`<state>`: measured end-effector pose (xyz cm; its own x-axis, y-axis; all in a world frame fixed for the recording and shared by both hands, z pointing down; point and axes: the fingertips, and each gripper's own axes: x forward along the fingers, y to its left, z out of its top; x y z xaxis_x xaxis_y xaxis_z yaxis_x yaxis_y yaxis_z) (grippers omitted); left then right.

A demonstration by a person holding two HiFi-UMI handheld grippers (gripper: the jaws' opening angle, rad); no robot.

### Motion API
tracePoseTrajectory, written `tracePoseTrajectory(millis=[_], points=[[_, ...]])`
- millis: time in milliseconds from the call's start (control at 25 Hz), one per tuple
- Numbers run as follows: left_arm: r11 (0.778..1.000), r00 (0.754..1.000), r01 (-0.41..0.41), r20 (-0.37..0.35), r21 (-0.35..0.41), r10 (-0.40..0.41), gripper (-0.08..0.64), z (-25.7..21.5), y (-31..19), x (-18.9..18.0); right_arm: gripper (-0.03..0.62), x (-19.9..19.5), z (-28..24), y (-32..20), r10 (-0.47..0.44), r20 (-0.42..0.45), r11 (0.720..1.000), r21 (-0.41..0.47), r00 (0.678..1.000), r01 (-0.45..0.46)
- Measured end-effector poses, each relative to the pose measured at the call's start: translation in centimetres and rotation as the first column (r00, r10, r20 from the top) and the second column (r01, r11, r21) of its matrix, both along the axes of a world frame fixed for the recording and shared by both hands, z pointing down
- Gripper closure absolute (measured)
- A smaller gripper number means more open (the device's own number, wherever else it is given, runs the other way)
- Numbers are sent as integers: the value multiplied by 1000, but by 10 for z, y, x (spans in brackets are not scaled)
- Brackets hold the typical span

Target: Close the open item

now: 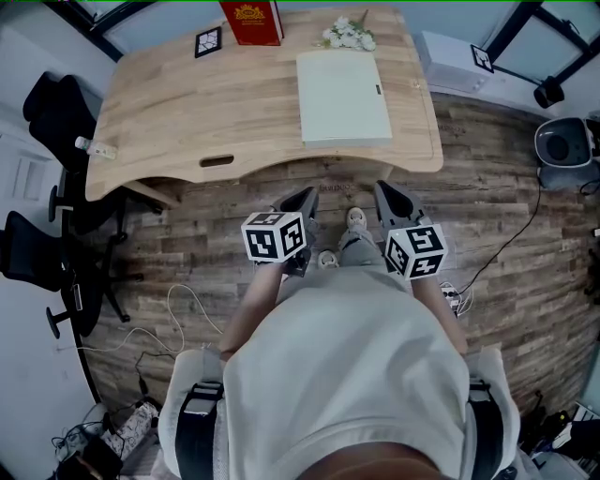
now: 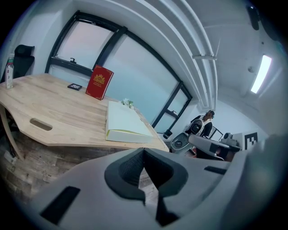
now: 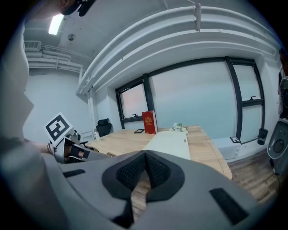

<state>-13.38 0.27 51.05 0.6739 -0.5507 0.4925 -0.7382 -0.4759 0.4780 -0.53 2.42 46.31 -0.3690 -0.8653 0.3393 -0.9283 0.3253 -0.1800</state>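
Both pairs of fingers are pressed together with nothing between them: on your left gripper (image 2: 144, 153) the dark ribbed pads (image 2: 128, 168) meet along a thin seam, and your right gripper (image 3: 145, 155) shows the same closed seam, with only bare table and floor visible past the tips. In the head view the two grippers sit side by side just in front of your body, apart from each other, each pointing forward and a little down. They are over the wooden floor (image 1: 506, 197), with your shoes (image 1: 356, 220) between them below. Neither one touches the table (image 1: 187, 112), whose curved front edge lies just ahead of the tips. The task's thing, the pale book (image 1: 343, 97), lies flat on the right half of the table with its cover down and shut. Its long side runs away from you and its near end sits close to the front edge; the left gripper view shows a thick block of yellowish page edges under the cover. Just beyond its far end is a small bunch of white flowers (image 1: 347, 36). To the left of those a red book (image 1: 251, 21) stands upright at the back edge, with a black-and-white marker tile (image 1: 208, 42) beside it. A small bottle (image 2: 9, 71) stands at the table's far left end, and dark office chairs (image 1: 56, 112) are on the floor beyond that end.
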Motion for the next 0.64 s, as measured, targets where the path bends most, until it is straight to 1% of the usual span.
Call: tracePoseTrajectory(millis=[640], points=[[1000,1000,-18,-2,-15,18,540,4,-7,8,574,3,2,-9,0,-9,1000,-5,1000,0]])
